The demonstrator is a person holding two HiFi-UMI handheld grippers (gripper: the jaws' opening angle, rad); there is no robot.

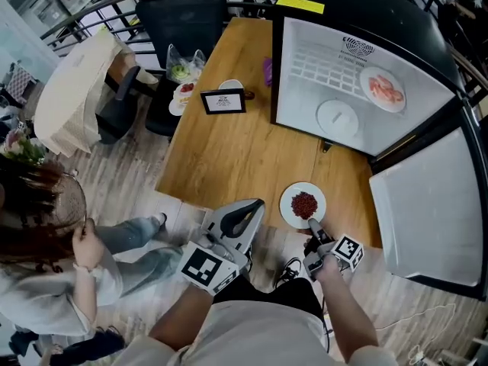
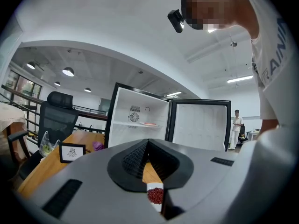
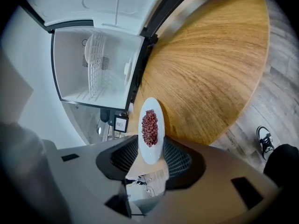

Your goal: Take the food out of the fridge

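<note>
A white plate of red beans (image 1: pixel 303 204) lies on the wooden table (image 1: pixel 229 151) near its front edge. My right gripper (image 1: pixel 313 227) is at the plate's near rim. In the right gripper view the plate (image 3: pixel 150 129) sits between the spread jaws, and my right gripper (image 3: pixel 150 148) is open. My left gripper (image 1: pixel 250 209) hangs off the table's front edge, tips together and holding nothing. The left gripper view shows the bean plate (image 2: pixel 155 196) beyond its jaws. The open fridge (image 1: pixel 335 75) holds a plate of pink food (image 1: pixel 383 88) and a round white dish (image 1: pixel 338 117).
The fridge door (image 1: pixel 435 204) stands open at the right. A framed card (image 1: pixel 223 101), a bag of greens (image 1: pixel 183 65), a small dish (image 1: pixel 185 91) and a purple item (image 1: pixel 268 71) sit at the table's far end. A black chair (image 1: pixel 183 14) stands behind it; a seated person (image 1: pixel 53 265) is at left.
</note>
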